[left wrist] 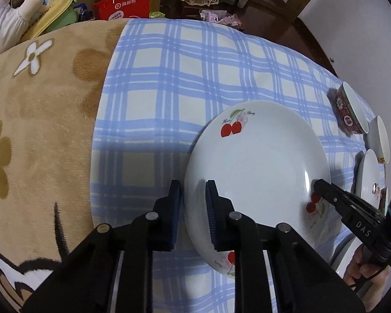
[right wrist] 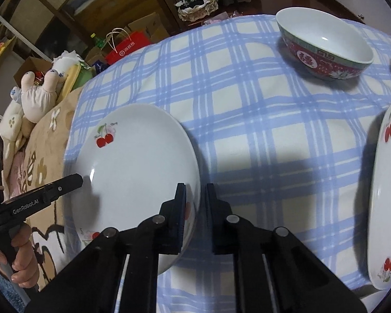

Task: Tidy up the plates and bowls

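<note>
A white plate with cherry prints [left wrist: 258, 167] [right wrist: 140, 172] lies over the blue checked cloth [left wrist: 169, 83]. My left gripper [left wrist: 193, 208] is shut on its left rim, one pad under the edge and one inside. My right gripper [right wrist: 195, 208] is shut on the opposite rim. Each gripper shows in the other's view: the right gripper [left wrist: 318, 184] at the plate's right edge, the left gripper [right wrist: 77, 180] at its left edge. Whether the plate touches the cloth I cannot tell.
A red patterned bowl [right wrist: 325, 49] [left wrist: 348, 112] stands at the far right of the cloth. A second cherry plate [right wrist: 385, 195] [left wrist: 368, 177] lies at the right, with a white bowl [left wrist: 379, 138] behind it. A tan flowered blanket [left wrist: 39, 130] covers the left side.
</note>
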A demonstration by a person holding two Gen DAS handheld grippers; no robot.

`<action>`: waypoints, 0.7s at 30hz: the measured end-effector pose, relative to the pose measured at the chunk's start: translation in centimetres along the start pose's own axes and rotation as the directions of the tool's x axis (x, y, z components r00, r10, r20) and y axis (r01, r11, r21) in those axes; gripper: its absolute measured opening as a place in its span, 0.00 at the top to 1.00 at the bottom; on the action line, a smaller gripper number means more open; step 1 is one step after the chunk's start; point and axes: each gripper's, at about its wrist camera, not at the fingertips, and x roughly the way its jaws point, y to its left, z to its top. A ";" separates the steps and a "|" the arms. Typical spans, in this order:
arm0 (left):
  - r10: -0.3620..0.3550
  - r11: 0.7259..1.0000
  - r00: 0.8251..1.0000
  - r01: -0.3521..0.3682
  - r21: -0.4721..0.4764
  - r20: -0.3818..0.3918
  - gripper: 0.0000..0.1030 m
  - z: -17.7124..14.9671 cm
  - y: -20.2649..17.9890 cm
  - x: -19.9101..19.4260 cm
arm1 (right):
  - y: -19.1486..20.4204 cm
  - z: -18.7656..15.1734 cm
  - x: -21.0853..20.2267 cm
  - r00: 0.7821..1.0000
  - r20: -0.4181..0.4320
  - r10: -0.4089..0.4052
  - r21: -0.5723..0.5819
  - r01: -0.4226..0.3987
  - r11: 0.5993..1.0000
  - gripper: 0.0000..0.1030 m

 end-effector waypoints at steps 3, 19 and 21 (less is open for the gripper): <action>0.024 1.000 1.000 -0.024 0.013 0.010 0.82 -0.3 0.1 0.2 | 0.3 0.1 0.2 1.000 -0.009 -0.003 -0.014 0.003 1.000 0.85; 0.018 0.999 1.000 -0.018 0.029 0.017 0.85 -0.6 0.1 0.2 | 1.0 -0.3 -0.8 1.000 0.013 -0.008 -0.060 0.009 0.998 0.90; 0.005 1.000 1.000 -0.006 0.017 0.017 0.85 -0.8 0.1 -0.1 | 0.9 -0.4 -1.2 1.000 0.016 0.002 -0.049 -0.001 0.999 0.90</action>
